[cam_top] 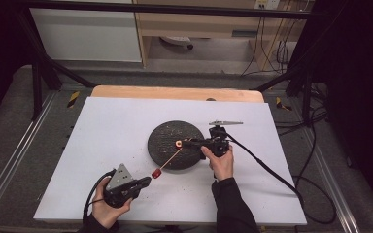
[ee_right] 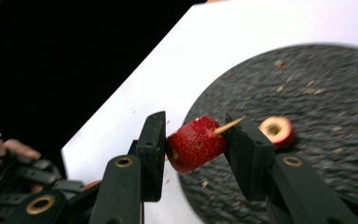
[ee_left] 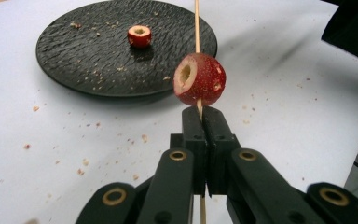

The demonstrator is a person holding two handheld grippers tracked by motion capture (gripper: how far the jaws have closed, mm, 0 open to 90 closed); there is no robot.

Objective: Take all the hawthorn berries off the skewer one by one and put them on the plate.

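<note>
left gripper (ee_left: 200,122) clamped tight on bamboo skewer (ee_left: 197,28); right gripper (ee_right: 193,142) pinching cored hawthorn (ee_right: 196,143) onto its tip above black plate (ee_right: 326,93). risk: skewed push snaps skewer, or fruit splits

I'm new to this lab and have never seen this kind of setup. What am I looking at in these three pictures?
A person stands at a white table with a hand-held two-jaw tool in each hand. One picture looks down from above; the other two come from cameras riding on each tool.

The left gripper is shut on a thin wooden skewer with a cored red fruit threaded on it. The right gripper is shut on a second red fruit, and the skewer tip pokes out of it.

On the table lies a black round plate with one more fruit piece on it, and crumbs are scattered around.
</note>
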